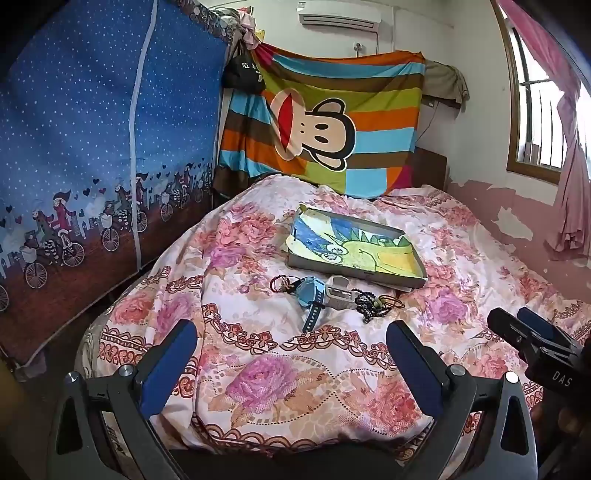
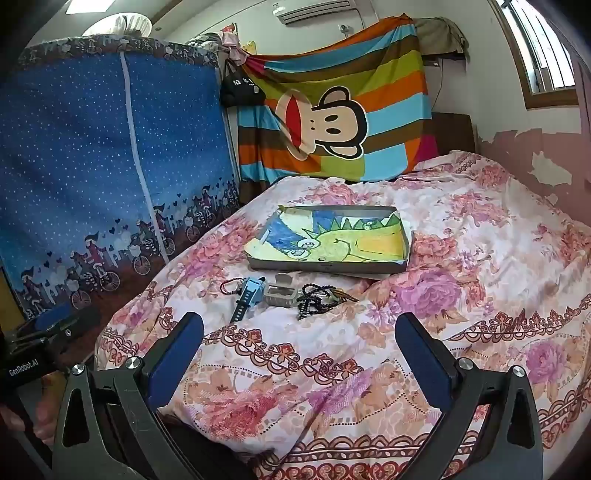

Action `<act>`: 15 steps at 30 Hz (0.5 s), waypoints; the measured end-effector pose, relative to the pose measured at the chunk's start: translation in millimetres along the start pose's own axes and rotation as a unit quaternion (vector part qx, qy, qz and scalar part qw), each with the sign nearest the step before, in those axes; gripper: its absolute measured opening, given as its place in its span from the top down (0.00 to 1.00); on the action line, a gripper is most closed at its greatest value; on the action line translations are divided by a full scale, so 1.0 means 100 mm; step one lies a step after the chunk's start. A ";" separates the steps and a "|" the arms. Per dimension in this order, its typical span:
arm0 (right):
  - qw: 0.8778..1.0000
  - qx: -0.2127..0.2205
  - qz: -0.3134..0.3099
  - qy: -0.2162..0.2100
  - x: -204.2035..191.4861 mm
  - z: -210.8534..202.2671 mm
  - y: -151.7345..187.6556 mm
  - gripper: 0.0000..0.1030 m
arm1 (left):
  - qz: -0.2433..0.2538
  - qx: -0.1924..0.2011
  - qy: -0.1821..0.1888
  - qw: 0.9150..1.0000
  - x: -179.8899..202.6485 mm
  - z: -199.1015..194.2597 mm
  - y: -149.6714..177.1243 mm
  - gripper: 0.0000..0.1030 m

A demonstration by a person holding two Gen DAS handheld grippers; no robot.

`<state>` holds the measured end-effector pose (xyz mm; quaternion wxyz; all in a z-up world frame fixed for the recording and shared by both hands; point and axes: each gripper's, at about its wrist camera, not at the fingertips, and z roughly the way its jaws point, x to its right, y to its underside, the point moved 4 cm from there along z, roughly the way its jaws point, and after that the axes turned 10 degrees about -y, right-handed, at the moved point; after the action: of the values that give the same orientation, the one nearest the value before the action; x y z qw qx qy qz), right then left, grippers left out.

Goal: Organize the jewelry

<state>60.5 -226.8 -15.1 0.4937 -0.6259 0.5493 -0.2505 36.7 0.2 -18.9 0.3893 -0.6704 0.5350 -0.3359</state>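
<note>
while both tongs [image 1: 291, 347] [image 2: 299, 341] gape empty, watch [image 2: 248, 291], beads [image 2: 314, 297] lie unobstructed before tray [image 2: 325, 266]

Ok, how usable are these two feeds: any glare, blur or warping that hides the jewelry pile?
Left wrist view: the window is blown out, yet the blue watch and black beads read sharp; edges bow from the fisheye. Right wrist view: a ceiling lamp glares top left, the tray stays clear, corners vignette dark. Small pieces look tiny in both.
</note>
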 end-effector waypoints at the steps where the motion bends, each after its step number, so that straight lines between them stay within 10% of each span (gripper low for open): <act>1: 1.000 0.000 0.000 0.000 0.00 0.00 0.00 0.01 | 0.000 0.000 0.000 1.000 0.00 0.00 0.00 0.00; 15: 1.000 -0.001 0.001 0.000 0.01 0.01 0.00 0.01 | 0.003 0.004 0.001 1.000 0.00 -0.01 0.00 0.00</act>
<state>61.7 -227.5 -15.9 0.4935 -0.6260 0.5502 -0.2490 35.6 -0.4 -18.1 0.3925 -0.6673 0.5356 -0.3374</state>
